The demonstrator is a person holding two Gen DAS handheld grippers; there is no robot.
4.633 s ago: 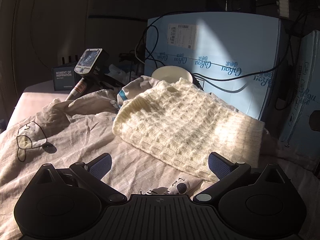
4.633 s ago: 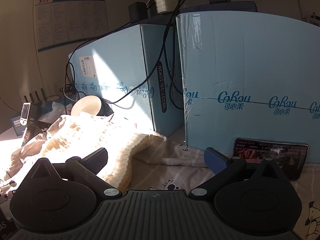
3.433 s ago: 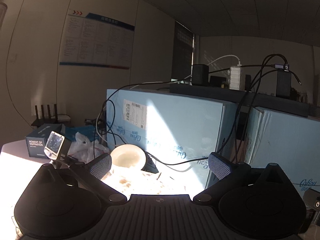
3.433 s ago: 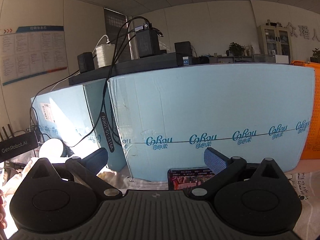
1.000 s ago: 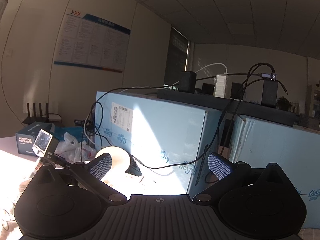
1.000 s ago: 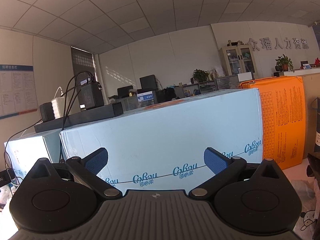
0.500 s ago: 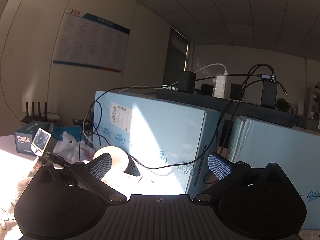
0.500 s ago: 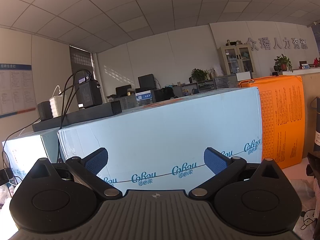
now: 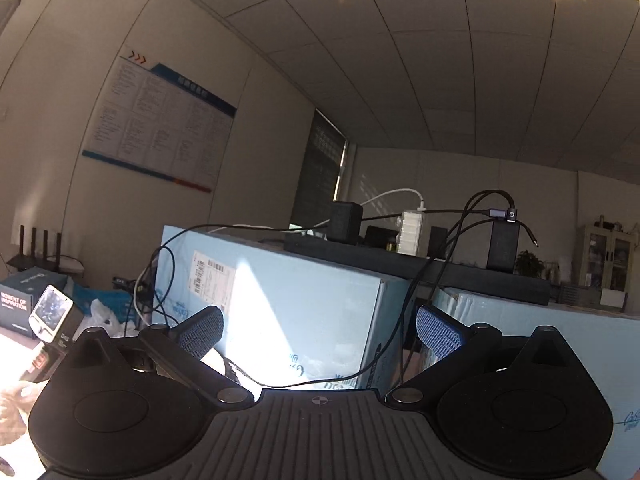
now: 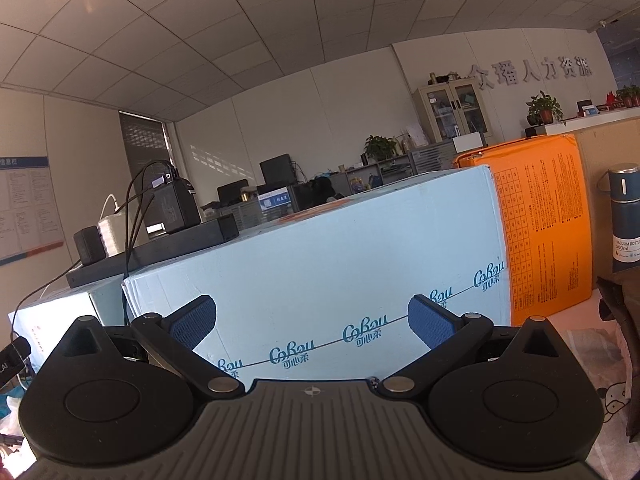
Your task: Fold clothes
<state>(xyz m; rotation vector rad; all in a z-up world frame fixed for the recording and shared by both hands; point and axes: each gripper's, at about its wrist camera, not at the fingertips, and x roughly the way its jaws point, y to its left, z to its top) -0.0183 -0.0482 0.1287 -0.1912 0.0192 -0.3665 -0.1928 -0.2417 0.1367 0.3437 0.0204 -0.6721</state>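
Presently, both cameras are being pointed above the work surface, so no garment is being shown in either view and its position cannot be told. The left gripper (image 9: 318,330) is being held with its jaws wide apart and nothing between them; the right gripper (image 10: 312,322) likewise. Light blue cartons (image 10: 320,280) are being faced. A hand (image 9: 12,404) is being cut off at the left view's edge, with a small screen device (image 9: 50,314) above it.

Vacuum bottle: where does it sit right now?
The blue vacuum bottle stands upright at the far right edge of the right wrist view, just right of the orange box. It does not appear in the left wrist view.
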